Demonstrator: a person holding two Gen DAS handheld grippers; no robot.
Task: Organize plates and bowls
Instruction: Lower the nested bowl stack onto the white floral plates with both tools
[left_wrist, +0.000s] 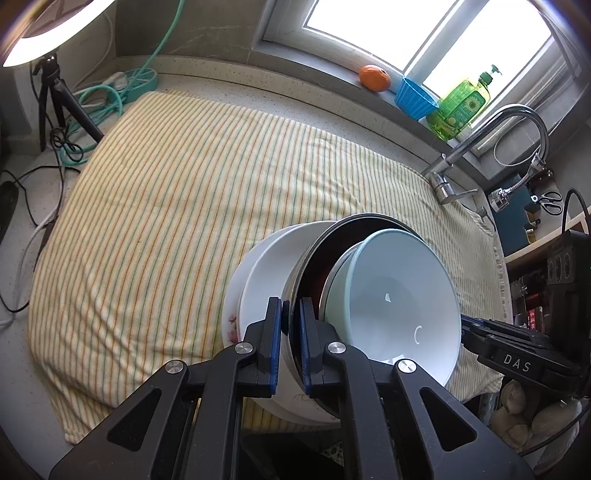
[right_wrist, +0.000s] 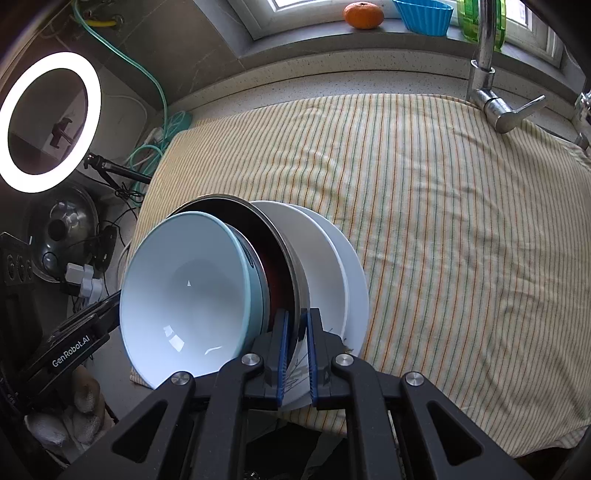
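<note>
A light blue bowl (left_wrist: 399, 295) (right_wrist: 184, 288) is nested in a steel bowl (left_wrist: 314, 258) (right_wrist: 288, 254) with a dark red inside. Both sit on white plates (left_wrist: 273, 266) (right_wrist: 332, 258), and the lowest plate has a flower print. My left gripper (left_wrist: 291, 325) is shut on the steel bowl's rim on one side. My right gripper (right_wrist: 297, 332) is shut on the rim on the opposite side. Each wrist view shows the other gripper behind the blue bowl. The stack is low over the front edge of the striped cloth (left_wrist: 184, 203) (right_wrist: 443, 240). I cannot tell whether it touches the cloth.
A faucet (left_wrist: 480, 147) (right_wrist: 487, 74) stands at the cloth's far right corner. An orange (left_wrist: 375, 77), a blue cup (left_wrist: 413, 98) and a green soap bottle (left_wrist: 461, 107) sit on the window sill. A ring light (right_wrist: 48, 122), a tripod (left_wrist: 55, 99), hoses and cables are on the left.
</note>
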